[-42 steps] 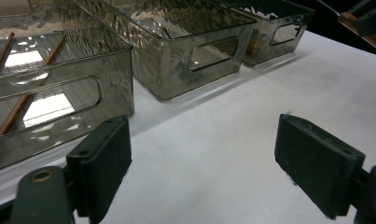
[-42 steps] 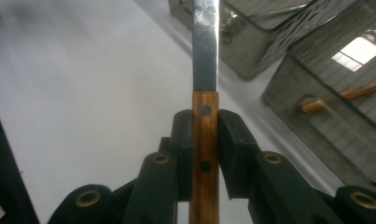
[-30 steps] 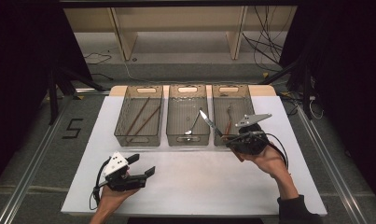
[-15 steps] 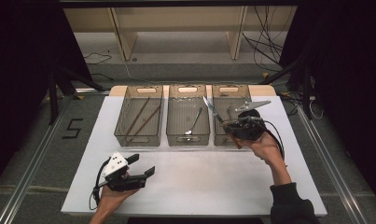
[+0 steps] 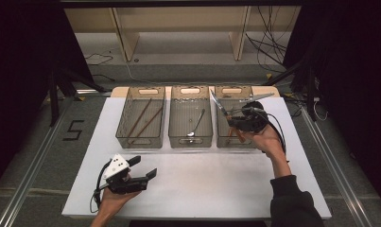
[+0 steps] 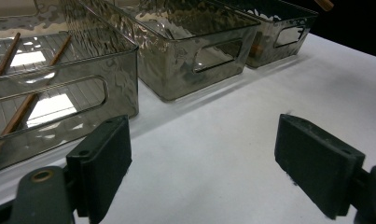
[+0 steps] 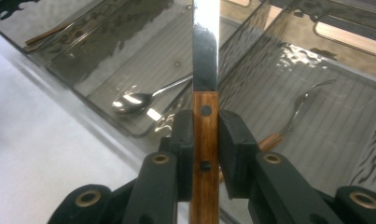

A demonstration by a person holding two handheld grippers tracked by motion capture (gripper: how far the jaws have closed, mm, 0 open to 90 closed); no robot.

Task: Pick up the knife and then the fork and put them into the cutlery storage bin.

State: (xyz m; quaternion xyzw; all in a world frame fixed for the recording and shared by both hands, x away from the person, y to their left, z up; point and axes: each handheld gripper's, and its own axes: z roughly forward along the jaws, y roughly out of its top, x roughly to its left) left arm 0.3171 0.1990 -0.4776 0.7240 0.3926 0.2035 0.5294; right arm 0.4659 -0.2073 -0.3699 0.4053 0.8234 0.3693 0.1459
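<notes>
Dark curtained walls, grey floor (image 5: pixel 46 156) marked with a black 5 (image 5: pixel 75 130), pale wooden shelf unit (image 5: pixel 178 23) behind, loose cables (image 5: pixel 268 45)

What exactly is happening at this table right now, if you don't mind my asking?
A person is sorting cutlery into three clear bins at the far side of the white table. The right gripper is shut on a wooden-handled knife, held above the right bin, where a fork already lies. The middle bin holds a spoon, the left one chopsticks. The left gripper rests open over the bare table, holding nothing.
</notes>
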